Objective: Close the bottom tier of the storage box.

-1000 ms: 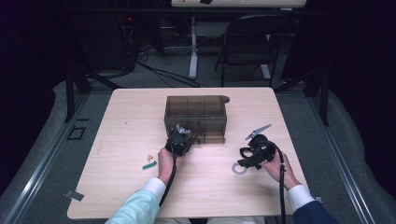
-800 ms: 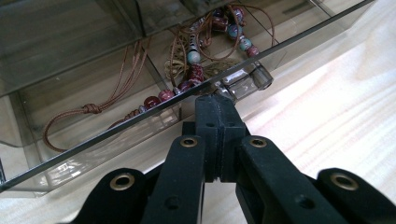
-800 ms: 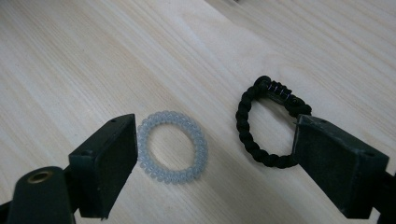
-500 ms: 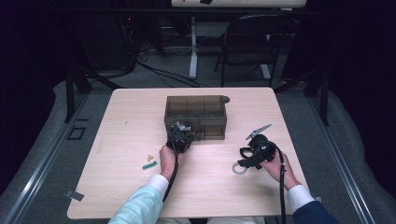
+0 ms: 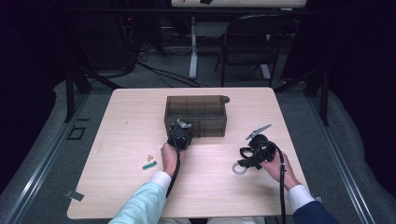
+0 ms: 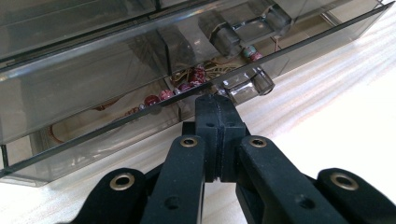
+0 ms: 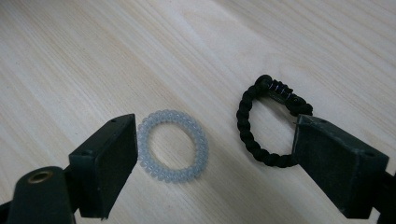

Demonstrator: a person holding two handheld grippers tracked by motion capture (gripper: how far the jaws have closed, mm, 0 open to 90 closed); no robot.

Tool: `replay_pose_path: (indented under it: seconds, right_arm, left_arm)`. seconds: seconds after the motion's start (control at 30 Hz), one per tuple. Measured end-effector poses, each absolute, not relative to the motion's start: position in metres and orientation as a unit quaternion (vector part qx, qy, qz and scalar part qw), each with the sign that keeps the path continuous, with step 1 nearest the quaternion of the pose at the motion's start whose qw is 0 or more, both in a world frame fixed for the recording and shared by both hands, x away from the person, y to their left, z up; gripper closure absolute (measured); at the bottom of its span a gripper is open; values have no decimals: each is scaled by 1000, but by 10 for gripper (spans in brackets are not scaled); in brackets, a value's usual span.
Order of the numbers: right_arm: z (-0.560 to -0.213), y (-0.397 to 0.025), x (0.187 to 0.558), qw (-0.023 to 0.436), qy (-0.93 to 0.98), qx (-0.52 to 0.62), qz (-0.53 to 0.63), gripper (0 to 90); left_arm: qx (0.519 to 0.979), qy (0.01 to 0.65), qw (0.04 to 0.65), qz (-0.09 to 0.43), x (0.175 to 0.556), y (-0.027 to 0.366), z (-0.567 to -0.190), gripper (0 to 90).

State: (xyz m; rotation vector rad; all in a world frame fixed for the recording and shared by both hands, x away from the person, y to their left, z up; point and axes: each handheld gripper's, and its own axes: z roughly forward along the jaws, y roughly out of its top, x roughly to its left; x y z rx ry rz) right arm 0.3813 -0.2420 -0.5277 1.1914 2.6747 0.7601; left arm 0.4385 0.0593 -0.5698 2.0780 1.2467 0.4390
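Beads point(image 6: 187, 84) in dark red lie inside the lowest drawer point(image 6: 140, 126) of the smoky plastic drawer box point(image 5: 196, 114), which stands near the middle of your bench point(image 5: 126, 140). That drawer is pulled partway out, and your left hand-held gripper point(image 6: 217, 105) sits right at its front edge, just beside the clear handle point(image 6: 247, 86). Its jaws are pressed together with no gap between them; whether they pinch the drawer's thin front lip cannot be told from the left gripper view. In the high view, your left hand-held gripper point(image 5: 181, 133) is against the front of the box, low on its left half.

Your right hand-held gripper point(image 7: 215, 140) is spread wide and grips nothing. It hangs over two bands lying flat on the wood: a translucent coil hair tie point(image 7: 173, 145), just beside one jaw, and a black braided bracelet point(image 7: 261, 116), whose lower curve runs up to the other jaw. The two bands lie near each other without touching. From above, your right hand-held gripper point(image 5: 254, 151) is well apart from the box, toward the right front of the bench, with the pale hair tie point(image 5: 239, 168) beside it.

Further left, near your left hand point(image 5: 169, 156), a small green piece point(image 5: 149, 164) and a tiny tan bit point(image 5: 150, 157) lie on the bench.
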Motion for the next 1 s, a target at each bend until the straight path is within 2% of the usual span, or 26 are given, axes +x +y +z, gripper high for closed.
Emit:
replay_pose_path:
  seconds: [0.67, 0.83, 0.97, 1.0]
  right_arm:
    - [-528, -242, 382, 58, 883, 392, 250, 139]
    - [-528, -243, 382, 60, 883, 393, 250, 139]
    - [-528, -242, 383, 59, 883, 393, 250, 139]
    - [-528, -242, 382, 57, 881, 394, 253, 139]
  left_arm:
    - [789, 486, 332, 175, 443, 57, -570, 900]
    - [790, 484, 338, 163, 437, 61, -568, 823]
    - [792, 484, 337, 155, 432, 64, -569, 719]
    - [790, 487, 339, 154, 431, 65, -569, 667]
